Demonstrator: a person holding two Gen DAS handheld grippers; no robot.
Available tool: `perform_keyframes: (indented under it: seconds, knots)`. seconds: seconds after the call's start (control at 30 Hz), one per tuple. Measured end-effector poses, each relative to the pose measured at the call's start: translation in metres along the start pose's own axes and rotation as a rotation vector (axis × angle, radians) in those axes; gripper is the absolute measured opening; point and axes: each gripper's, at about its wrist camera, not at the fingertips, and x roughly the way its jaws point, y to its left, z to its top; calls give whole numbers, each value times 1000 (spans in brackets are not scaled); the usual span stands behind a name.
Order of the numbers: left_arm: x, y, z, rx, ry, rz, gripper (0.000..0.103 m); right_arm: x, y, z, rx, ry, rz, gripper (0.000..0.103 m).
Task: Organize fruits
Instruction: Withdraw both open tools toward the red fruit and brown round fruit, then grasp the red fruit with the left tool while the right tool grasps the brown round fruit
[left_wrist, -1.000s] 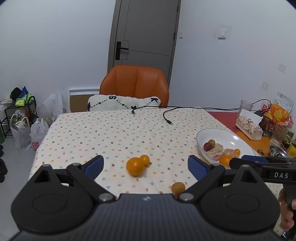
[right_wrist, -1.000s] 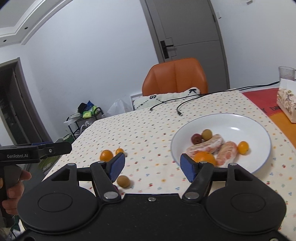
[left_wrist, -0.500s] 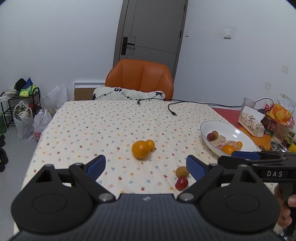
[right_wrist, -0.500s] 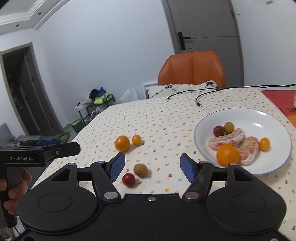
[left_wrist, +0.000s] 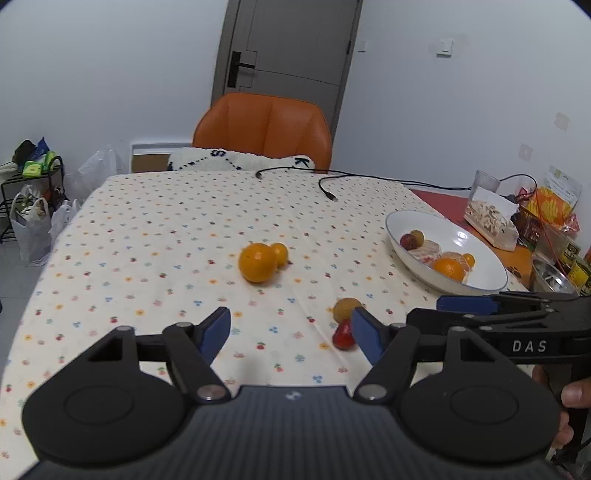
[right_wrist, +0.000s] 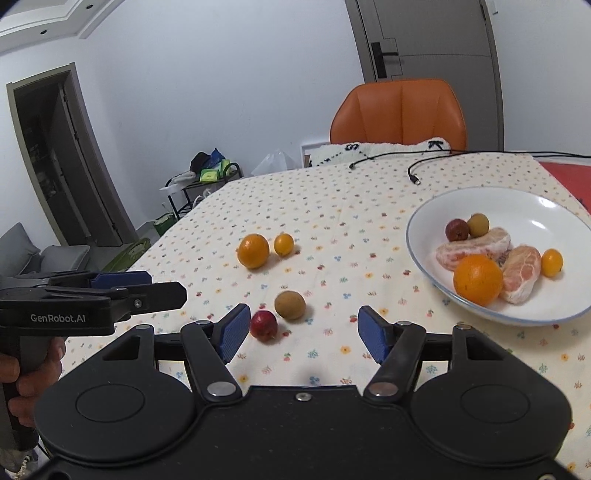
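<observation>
Both tongs hang over the tabletop (right_wrist: 332, 206) holding nothing: left tongs (left_wrist: 290, 334) closing, right tongs (right_wrist: 303, 334) apart. Red fruit (right_wrist: 263, 325) and brown fruit (right_wrist: 290, 304) lie just ahead; white bowl (right_wrist: 517, 199) holds more.

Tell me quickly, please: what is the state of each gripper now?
Left gripper: jaws closing, nothing between them, holding nothing.
Right gripper: open, holding nothing.
</observation>
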Motion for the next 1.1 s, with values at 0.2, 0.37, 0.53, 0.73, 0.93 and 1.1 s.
perform_keyframes:
  seconds: [0.2,0.37,0.53,0.73,0.93,1.1]
  knots:
    - [17,-7,-4,11,31,-32,62,6,-6,-3,4,15,2,62]
    - [35,-10,-8,4,71,-57,54,12,-13,-4,15,30,4,58]
    - [46,-16,-9,13,87,-83,54,17,-18,-5,23,39,11,54]
    - [59,-22,-10,8,102,-124,36,21,-26,-6,35,45,15,47]
    - [66,-18,-9,-21,102,-131,21,27,-26,-3,36,48,27,46]
    - [62,-12,-7,-25,95,-117,21,36,-23,-1,38,51,44,46]
